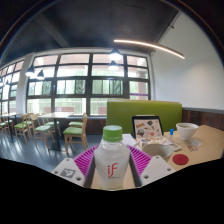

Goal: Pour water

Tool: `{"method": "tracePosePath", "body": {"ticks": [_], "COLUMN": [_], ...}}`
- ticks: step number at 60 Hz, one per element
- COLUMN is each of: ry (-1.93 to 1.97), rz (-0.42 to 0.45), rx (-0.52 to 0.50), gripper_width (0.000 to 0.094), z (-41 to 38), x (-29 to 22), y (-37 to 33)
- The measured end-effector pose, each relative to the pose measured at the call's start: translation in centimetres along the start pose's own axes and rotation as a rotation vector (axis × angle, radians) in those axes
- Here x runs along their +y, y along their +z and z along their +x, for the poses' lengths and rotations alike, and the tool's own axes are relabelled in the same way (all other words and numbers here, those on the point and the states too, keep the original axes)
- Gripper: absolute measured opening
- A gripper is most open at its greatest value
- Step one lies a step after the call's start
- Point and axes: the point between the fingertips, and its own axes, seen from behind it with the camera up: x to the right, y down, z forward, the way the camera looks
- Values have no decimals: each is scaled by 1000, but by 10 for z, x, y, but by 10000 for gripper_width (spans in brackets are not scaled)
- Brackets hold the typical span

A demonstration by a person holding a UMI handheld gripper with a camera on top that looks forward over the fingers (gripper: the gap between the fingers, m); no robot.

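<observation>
A clear plastic bottle [111, 160] with a green cap and a white label with orange letters stands upright between my gripper's [111, 170] two fingers. Both magenta pads [84, 157] press against its sides, so the fingers are shut on it. The bottle is held up above the table [205, 140], which lies to the right and beyond. A white bowl [186, 130] and a white cup [158, 149] stand on that table just beyond the right finger.
A red round coaster [180, 158] and a framed picture [147, 126] sit on the table near the bowl. A green sofa [125, 112] stands behind. Chairs and small tables [45, 125] fill the room at the left, below large windows.
</observation>
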Motion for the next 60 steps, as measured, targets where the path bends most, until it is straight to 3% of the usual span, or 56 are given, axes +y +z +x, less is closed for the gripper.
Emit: {"method": "tracePosePath", "body": {"ticks": [1,16,23,27,35,47,53,60], "ry": [-3,-22,-20,-8,128,940,1402,1764], "rz": [-13,-20,28,12,10,10,-30,-65], "rx": [0,5,-3,-25,-90,-259,-309,-294], "gripper_width": [529,525,423,363,359,362,362,361], "z": [0,-3,-1,-5,-23,-16,9,38], "x": [5,7,7,5,-11,-76,-76,-61], "y": [4,12,13,14,11,25,50,58]}}
